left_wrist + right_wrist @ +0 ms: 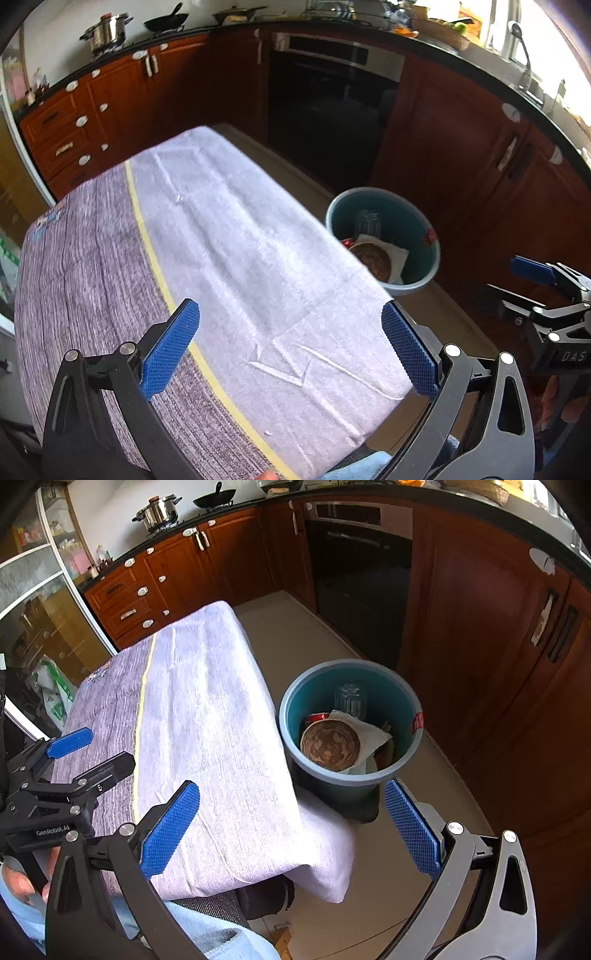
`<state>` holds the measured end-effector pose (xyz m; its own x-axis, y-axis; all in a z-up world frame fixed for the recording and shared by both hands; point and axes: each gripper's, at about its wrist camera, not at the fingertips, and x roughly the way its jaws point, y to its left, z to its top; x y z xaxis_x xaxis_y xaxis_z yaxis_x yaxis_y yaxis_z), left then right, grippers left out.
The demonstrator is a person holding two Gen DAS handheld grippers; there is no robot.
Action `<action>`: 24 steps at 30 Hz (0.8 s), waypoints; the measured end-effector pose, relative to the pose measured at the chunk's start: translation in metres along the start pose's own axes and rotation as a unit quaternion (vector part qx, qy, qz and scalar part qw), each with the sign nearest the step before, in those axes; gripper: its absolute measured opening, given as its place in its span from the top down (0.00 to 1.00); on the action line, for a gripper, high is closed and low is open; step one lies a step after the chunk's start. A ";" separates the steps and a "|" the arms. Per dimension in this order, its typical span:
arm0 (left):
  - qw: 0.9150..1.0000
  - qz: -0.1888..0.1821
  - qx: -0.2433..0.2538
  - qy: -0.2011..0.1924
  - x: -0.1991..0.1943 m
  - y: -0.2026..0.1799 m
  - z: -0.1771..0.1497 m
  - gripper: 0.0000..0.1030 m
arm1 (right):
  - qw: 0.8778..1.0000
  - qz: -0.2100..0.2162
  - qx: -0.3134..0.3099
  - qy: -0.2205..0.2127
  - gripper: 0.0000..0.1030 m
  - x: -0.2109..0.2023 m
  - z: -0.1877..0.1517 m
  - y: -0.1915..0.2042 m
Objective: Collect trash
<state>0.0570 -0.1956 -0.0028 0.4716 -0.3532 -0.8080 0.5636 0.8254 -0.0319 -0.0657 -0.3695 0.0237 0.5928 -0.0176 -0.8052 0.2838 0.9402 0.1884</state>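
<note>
Right of centre in the right wrist view, trash is seen gathered in the teal bin (351,722) just beside the cloth-covered table (207,709). Both the left gripper (290,349) and right gripper (291,829) are held spread and empty. Leftover scraps could be overlooked, since the far tabletop is blurred.

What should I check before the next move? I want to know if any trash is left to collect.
1. Left hand-held gripper open, holding nothing: ok.
2. Right hand-held gripper open, holding nothing: ok.
3. Blue bin upright on the floor beside the table: ok.
4. Dirty paper bowl, napkin and clear cup inside the bin: ok.
5. Tablecloth free of large trash: ok.
6. Small white speck near the yellow stripe: cannot tell.
</note>
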 end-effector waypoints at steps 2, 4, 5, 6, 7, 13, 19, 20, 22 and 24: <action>1.000 0.003 -0.008 0.003 0.003 0.005 -0.005 0.04 | 1.000 0.000 0.001 0.004 0.07 0.005 -0.002 0.001; 1.000 0.007 -0.012 0.007 0.006 0.009 -0.009 0.04 | 1.000 0.001 0.003 0.007 0.07 0.010 -0.005 0.002; 1.000 0.009 -0.014 0.011 0.008 0.011 -0.012 0.04 | 1.000 0.002 0.004 0.009 0.07 0.012 -0.006 0.002; 1.000 0.010 -0.014 0.015 0.011 0.013 -0.014 0.04 | 1.000 0.003 0.006 0.013 0.07 0.016 -0.008 0.002; 1.000 0.012 -0.015 0.018 0.013 0.014 -0.016 0.04 | 1.000 0.005 0.008 0.019 0.07 0.020 -0.010 0.002; 0.999 0.018 -0.019 0.026 0.020 0.022 -0.022 0.04 | 0.999 0.010 0.012 0.036 0.07 0.035 -0.016 0.006; 0.999 0.024 -0.022 0.027 0.023 0.023 -0.022 0.04 | 0.999 0.008 0.010 0.041 0.07 0.040 -0.017 0.005; 0.999 0.026 -0.022 0.027 0.023 0.023 -0.022 0.04 | 0.999 0.008 0.011 0.042 0.07 0.040 -0.016 0.005; 0.999 0.028 -0.022 0.025 0.023 0.023 -0.021 0.04 | 0.999 0.009 0.011 0.042 0.07 0.041 -0.016 0.005; 0.999 0.029 -0.021 0.025 0.023 0.022 -0.021 0.04 | 0.999 0.008 0.012 0.043 0.07 0.041 -0.016 0.005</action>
<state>0.0661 -0.1763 -0.0340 0.4674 -0.2830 -0.8375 0.5068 0.8620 -0.0084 -0.0518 -0.3605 -0.0173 0.5308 0.0285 -0.8470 0.2930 0.9316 0.2150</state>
